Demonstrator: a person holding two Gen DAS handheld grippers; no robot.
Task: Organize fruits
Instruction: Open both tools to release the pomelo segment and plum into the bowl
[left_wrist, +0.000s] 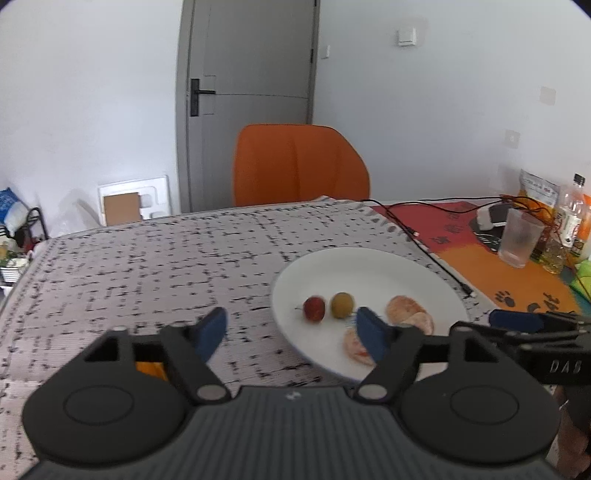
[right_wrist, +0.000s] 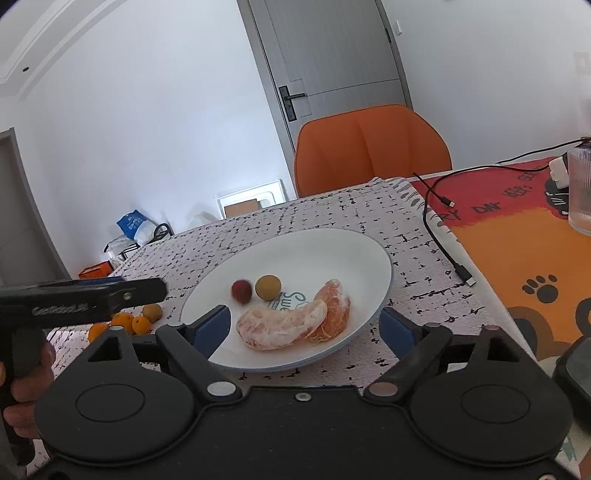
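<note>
A white plate (left_wrist: 369, 258) (right_wrist: 332, 251) sits on the black-flecked grey cloth. It holds a small red fruit (left_wrist: 314, 308) (right_wrist: 242, 290), a yellow-green fruit (left_wrist: 342, 304) (right_wrist: 268, 287) and two peeled citrus segments (left_wrist: 408, 312) (right_wrist: 284, 326). My left gripper (left_wrist: 291, 334) (right_wrist: 147, 290) is open at the plate's near left edge, with nothing between its blue pads. My right gripper (right_wrist: 304, 328) (left_wrist: 517, 321) is open over the plate's near rim, with the segments just ahead of it. Several small oranges (right_wrist: 122, 321) and a greenish-brown fruit (right_wrist: 152, 312) lie on the cloth left of the plate.
A black cable (left_wrist: 436, 254) (right_wrist: 439, 240) runs along the cloth's right edge beside an orange paw-print mat (right_wrist: 517, 251). A ribbed glass (left_wrist: 521, 238) (right_wrist: 580, 192) and bottles (left_wrist: 570, 218) stand at the far right. An orange chair (left_wrist: 299, 164) faces the table's far side.
</note>
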